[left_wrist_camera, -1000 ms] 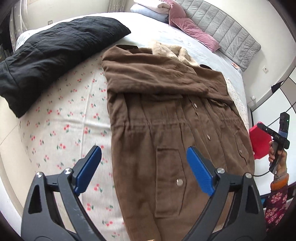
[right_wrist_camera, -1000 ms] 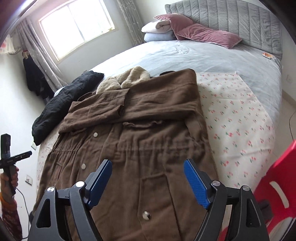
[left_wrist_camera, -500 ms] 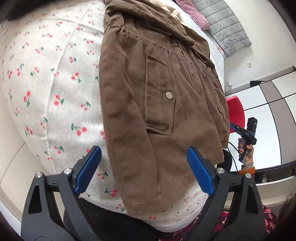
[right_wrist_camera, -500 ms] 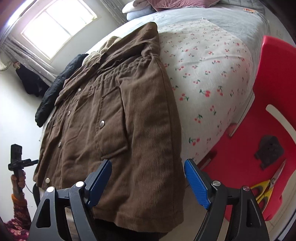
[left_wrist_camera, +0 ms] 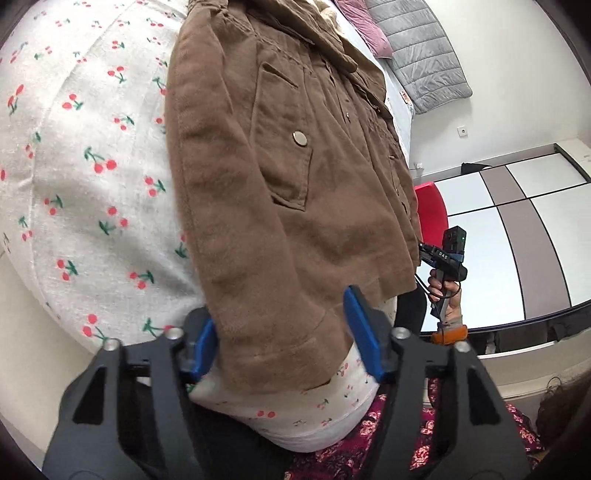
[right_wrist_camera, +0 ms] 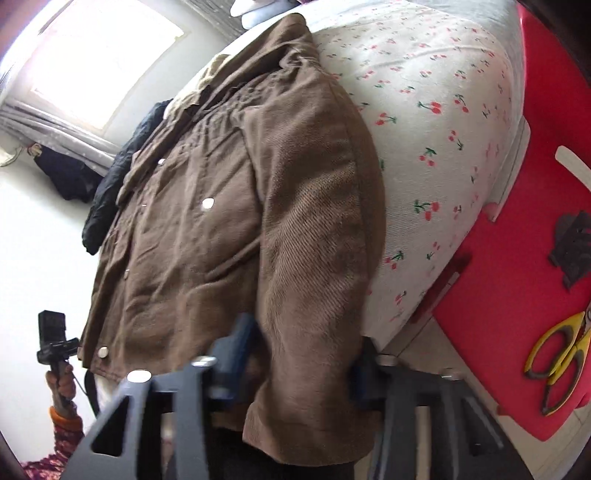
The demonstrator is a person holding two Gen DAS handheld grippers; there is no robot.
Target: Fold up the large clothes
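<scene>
Both grippers, L [left_wrist_camera: 282, 341] & R [right_wrist_camera: 295, 354], fingers spread wide astride coat [left_wrist_camera: 280, 177] hem corners at bed [left_wrist_camera: 92, 158] edge, prob to pinch & fold upward.

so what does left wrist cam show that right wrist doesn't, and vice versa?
Left wrist only: grey quilted headboard, pink pillow, wardrobe doors, the right gripper seen from outside.

Right wrist only: window, black jacket, yellow scissors on the red stool, the left gripper seen from outside.

Both: the brown coat hanging over the bed edge on the cherry-print sheet, its hem between open jaws.
</scene>
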